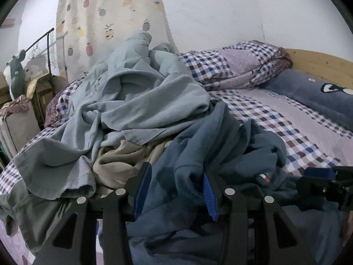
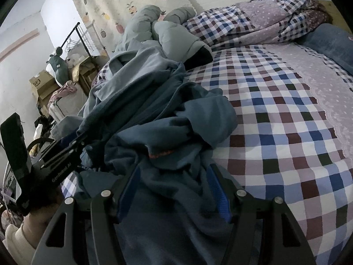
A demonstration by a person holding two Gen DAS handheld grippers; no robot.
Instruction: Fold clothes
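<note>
1. Checked bedding covers the bed (image 2: pixel 286 114), with a pineapple-print curtain (image 1: pixel 106 22) hanging behind it.
2. Clothes lie heaped at the near-left part of the bed: a pale blue-grey garment (image 1: pixel 136 101) lies behind, and a dark blue garment (image 2: pixel 167 132) lies nearest.
3. Both tools point level and forward, side by side over the dark blue garment.
4. Left gripper (image 1: pixel 174 190) has its jaws spread apart, with dark blue cloth bunched between them.
5. Right gripper (image 2: pixel 174 190) is likewise spread, straddling the same cloth.
</note>
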